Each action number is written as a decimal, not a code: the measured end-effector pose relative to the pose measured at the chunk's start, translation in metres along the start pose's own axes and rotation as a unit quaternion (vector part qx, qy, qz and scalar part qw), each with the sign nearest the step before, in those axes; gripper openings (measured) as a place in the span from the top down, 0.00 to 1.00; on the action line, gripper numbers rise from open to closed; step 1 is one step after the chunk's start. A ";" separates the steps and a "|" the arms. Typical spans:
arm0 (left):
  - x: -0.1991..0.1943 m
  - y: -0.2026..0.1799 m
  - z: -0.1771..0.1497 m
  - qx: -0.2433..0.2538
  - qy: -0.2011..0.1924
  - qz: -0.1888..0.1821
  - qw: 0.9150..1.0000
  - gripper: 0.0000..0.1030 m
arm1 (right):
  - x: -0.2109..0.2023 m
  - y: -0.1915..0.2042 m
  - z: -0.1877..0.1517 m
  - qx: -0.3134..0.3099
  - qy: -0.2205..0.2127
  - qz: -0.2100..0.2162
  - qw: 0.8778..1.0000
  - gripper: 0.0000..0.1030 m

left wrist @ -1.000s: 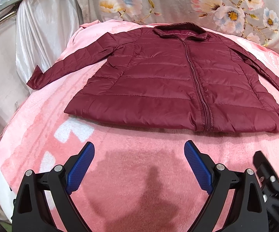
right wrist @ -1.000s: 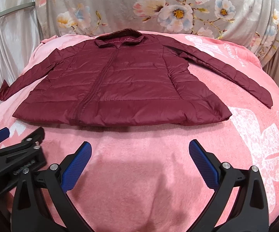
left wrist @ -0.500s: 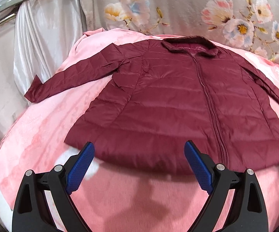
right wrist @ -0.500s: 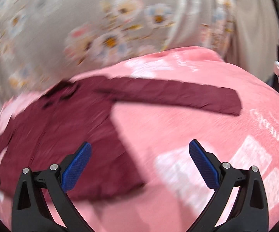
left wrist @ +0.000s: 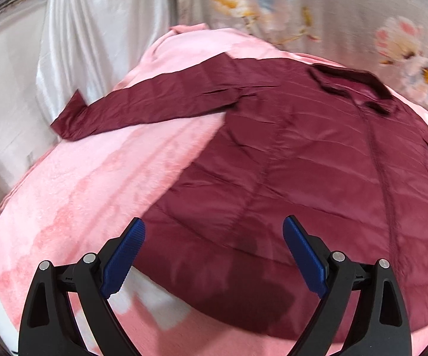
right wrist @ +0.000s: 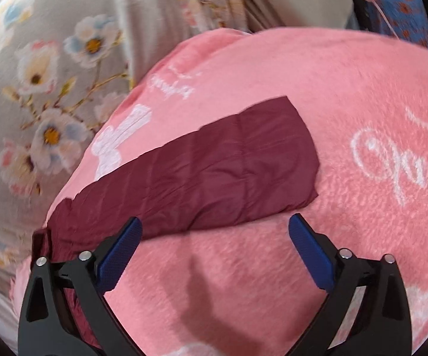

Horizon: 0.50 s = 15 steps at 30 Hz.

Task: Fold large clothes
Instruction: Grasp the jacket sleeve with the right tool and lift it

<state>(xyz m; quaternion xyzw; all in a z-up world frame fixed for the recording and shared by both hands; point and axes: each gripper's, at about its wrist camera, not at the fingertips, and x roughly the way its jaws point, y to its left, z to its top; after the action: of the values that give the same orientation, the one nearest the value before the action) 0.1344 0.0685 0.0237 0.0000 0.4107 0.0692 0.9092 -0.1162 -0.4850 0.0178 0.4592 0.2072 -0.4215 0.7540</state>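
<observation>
A maroon quilted jacket point(left wrist: 302, 160) lies flat, zipped, on a pink blanket point(left wrist: 95, 178), its collar far. Its left sleeve point(left wrist: 142, 103) stretches out to the blanket's left edge. My left gripper point(left wrist: 214, 255) is open and empty, hovering over the jacket's lower left hem. In the right wrist view the jacket's right sleeve point(right wrist: 214, 169) lies on the blanket with its cuff point(right wrist: 291, 142) at the right. My right gripper point(right wrist: 214, 252) is open and empty, just in front of that sleeve.
A floral curtain point(right wrist: 50, 74) hangs behind the bed. White satin fabric point(left wrist: 65, 44) hangs at the left. The blanket point(right wrist: 362, 89) carries white lettering and drops off at its edges. A blue patterned object point(right wrist: 397, 9) sits at the far right.
Both grippers moved forward and apart. The left one swung left over the jacket's hem; the right one swung right, closing in on the right sleeve. Both stayed open.
</observation>
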 end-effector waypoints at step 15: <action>0.024 0.016 0.012 -0.010 0.024 0.031 0.999 0.11 | -0.009 0.166 0.020 -0.148 -0.069 0.095 0.982 0.94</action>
<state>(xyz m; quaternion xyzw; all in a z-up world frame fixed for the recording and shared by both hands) 0.1568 0.0883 0.0143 0.0024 0.4313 0.1018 0.8965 0.0142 -0.4613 0.1194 0.3295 0.1699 -0.3431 0.8630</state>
